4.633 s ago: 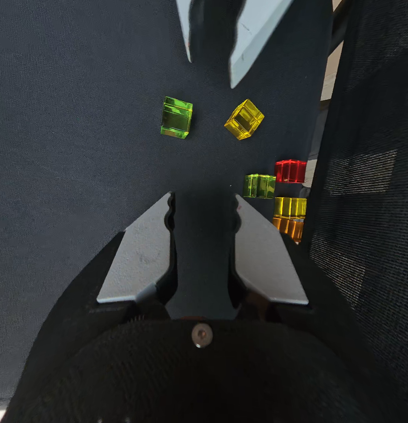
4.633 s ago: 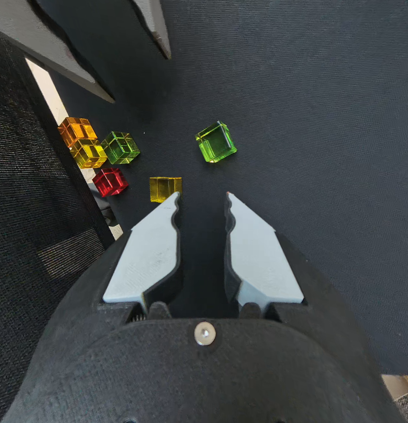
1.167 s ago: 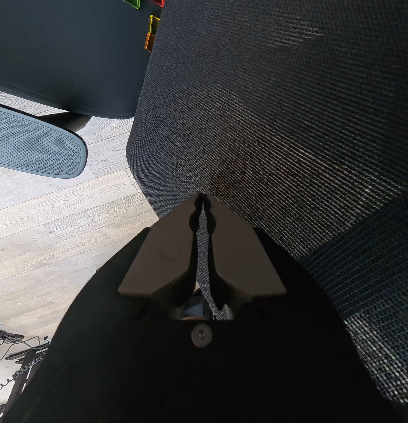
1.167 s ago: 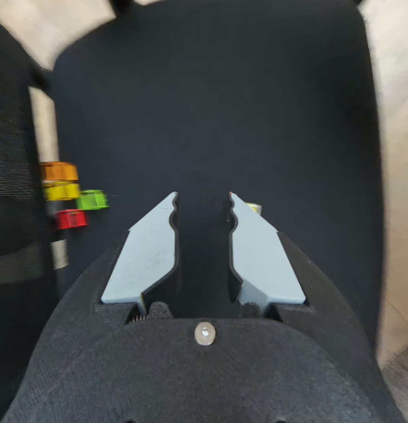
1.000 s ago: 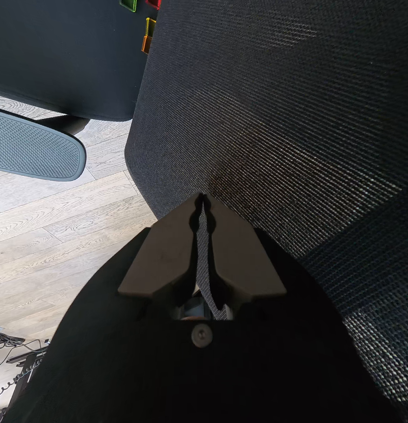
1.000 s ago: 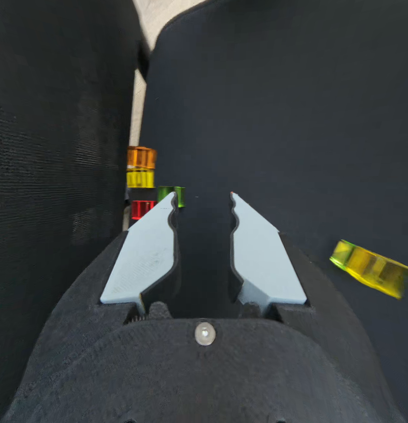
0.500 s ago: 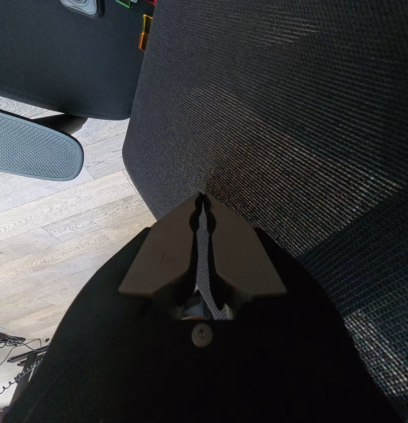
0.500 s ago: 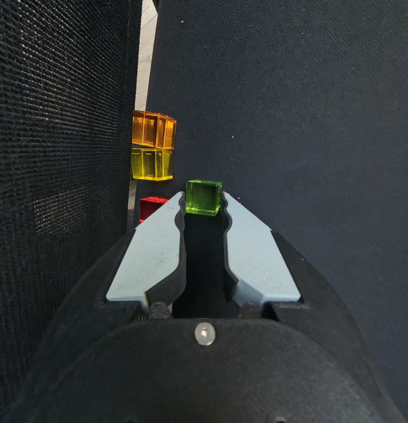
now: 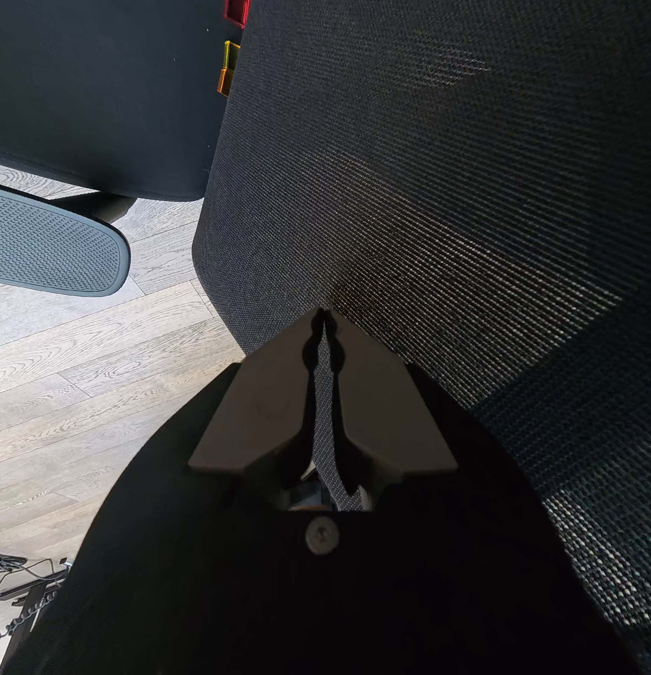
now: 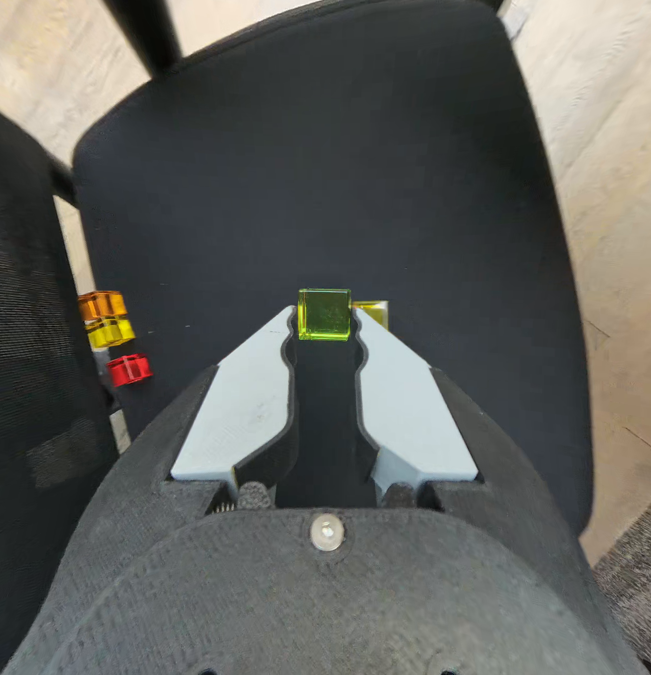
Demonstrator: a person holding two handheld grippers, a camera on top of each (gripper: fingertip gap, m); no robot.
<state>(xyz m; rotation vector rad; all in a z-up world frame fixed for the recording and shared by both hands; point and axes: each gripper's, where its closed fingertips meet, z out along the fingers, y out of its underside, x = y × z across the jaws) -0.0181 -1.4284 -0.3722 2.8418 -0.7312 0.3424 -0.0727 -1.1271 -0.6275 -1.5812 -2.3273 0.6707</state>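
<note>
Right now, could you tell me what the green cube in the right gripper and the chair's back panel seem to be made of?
Green cube: probably clear acrylic or similar plastic, glossy; light passes through it and its edges glow. Chair backrest: black woven mesh fabric, matte; the open weave shows, and light glints through it. Right gripper fingers: pale matte plastic, seemingly 3D-printed.

A: Red cube (image 9: pixel 236 11) cut by the top edge, left wrist view. Yellow cube (image 9: pixel 229 54) and orange cube (image 9: pixel 224 81) half behind the mesh backrest (image 9: pixel 426 182).

B: Right wrist view: second yellow cube (image 10: pixel 375 312) mostly hidden behind the fingertip (image 10: pixel 368 325).
</note>
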